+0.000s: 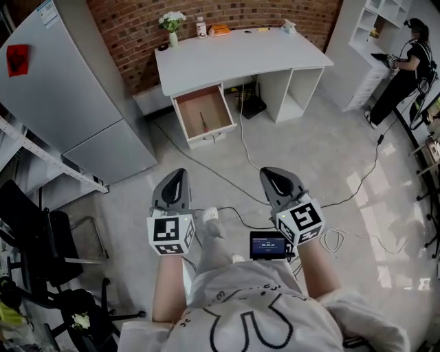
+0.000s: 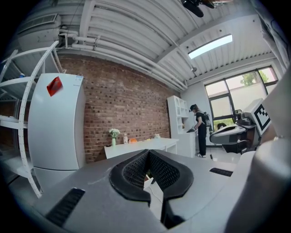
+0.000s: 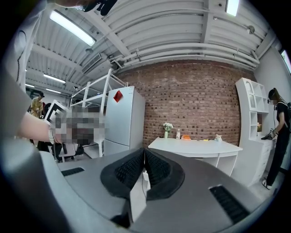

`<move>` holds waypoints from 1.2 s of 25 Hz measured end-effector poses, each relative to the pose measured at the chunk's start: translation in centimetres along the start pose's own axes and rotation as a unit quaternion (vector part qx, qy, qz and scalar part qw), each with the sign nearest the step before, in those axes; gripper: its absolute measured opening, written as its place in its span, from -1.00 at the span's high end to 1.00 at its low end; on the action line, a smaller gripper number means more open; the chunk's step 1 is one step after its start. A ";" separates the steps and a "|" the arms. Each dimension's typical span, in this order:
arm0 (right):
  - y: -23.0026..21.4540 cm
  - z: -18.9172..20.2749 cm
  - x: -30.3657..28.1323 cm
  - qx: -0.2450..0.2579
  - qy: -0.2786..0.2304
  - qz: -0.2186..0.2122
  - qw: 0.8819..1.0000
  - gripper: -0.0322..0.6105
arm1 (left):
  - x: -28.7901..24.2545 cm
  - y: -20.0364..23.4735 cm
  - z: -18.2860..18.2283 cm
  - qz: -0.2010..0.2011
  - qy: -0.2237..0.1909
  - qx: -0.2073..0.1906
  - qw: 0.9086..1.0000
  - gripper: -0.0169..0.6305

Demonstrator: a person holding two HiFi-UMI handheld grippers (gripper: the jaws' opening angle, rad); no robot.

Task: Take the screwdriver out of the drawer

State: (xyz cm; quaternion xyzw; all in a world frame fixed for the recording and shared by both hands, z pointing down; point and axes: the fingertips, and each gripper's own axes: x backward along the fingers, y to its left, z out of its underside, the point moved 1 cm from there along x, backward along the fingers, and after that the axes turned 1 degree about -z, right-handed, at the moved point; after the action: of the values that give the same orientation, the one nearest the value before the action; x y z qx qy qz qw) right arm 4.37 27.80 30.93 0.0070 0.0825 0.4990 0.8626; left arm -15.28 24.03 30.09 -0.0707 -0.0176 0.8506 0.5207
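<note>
Standing well back on the grey floor [image 1: 309, 158], a person holds two claws low in front of the body. The left claw [image 1: 176, 180] and the right claw [image 1: 273, 177] are side by side and apart, both pointing toward a desk. Each claw is clenched, its ribbed black pads meeting at the tips and gripping nothing. One small lit screen [image 1: 268, 245] sits just beside the right claw's marker cube. Cables [image 1: 240, 148] trail over the floor between the person and the desk. Farther on, one drawer [image 1: 214, 110] stands pulled out from under the left part of the white tabletop [image 1: 240, 58], its brown inside open to view. One screwdriver [image 1: 202, 122] lies in that drawer, a thin dark shape running front to back, left of the drawer's middle. It is well apart from both claws, ahead of them and closer to the left claw's line than to the right's. Along the tabletop's far edge, against the brick wall, stand one vase of white flowers [image 1: 172, 24], one bottle [image 1: 201, 27] and one orange thing [image 1: 220, 29]. A tall grey fridge [image 1: 62, 89] rises left of the desk. At the far right a second person [image 1: 411, 58] stands by white shelves [image 1: 385, 14].
</note>
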 end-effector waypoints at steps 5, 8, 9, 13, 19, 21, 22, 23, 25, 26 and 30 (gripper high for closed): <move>-1.6 0.6 -3.4 0.000 0.013 0.005 1.000 0.84 | -4.4 1.8 0.6 0.011 0.001 0.003 1.000 0.91; -3.0 0.6 -6.0 0.003 0.021 0.007 1.000 0.84 | -7.5 3.0 0.9 0.020 0.003 0.006 1.000 0.91; -3.5 0.5 -7.0 0.004 0.023 0.010 1.000 0.84 | -8.5 3.6 0.9 0.024 0.004 0.006 1.000 0.91; -5.5 -0.2 -11.6 0.001 0.029 0.018 0.999 0.84 | -12.8 6.4 0.9 0.033 0.009 0.008 0.999 0.91; -8.0 -0.6 -18.6 0.001 0.048 0.028 0.998 0.84 | -18.8 11.2 1.8 0.042 0.021 0.020 0.999 0.91; -8.6 -0.6 -21.0 0.000 0.053 0.032 0.998 0.84 | -20.8 12.8 2.3 0.048 0.026 0.025 0.998 0.91; -9.0 -0.6 -22.1 -0.001 0.056 0.034 0.998 0.84 | -21.8 13.6 2.5 0.051 0.028 0.028 0.998 0.91; -9.3 -0.7 -23.3 -0.002 0.059 0.037 0.998 0.84 | -22.8 14.3 2.7 0.054 0.031 0.030 0.998 0.91; -10.0 -0.8 -25.3 -0.003 0.065 0.042 0.997 0.84 | -24.5 15.6 3.0 0.061 0.035 0.033 0.997 0.91; -10.3 -0.9 -26.2 -0.003 0.066 0.045 0.997 0.84 | -25.3 16.1 3.2 0.065 0.038 0.033 0.997 0.91; -11.1 -1.3 -29.1 -0.004 0.071 0.055 0.996 0.84 | -28.2 17.9 3.3 0.080 0.047 0.033 0.995 0.91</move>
State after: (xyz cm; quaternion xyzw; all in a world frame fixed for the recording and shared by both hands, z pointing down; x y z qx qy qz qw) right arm -0.45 -2.95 32.56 -0.0267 0.1410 0.5454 0.8258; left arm -18.91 -9.02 34.40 -0.0941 0.0406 0.8855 0.4532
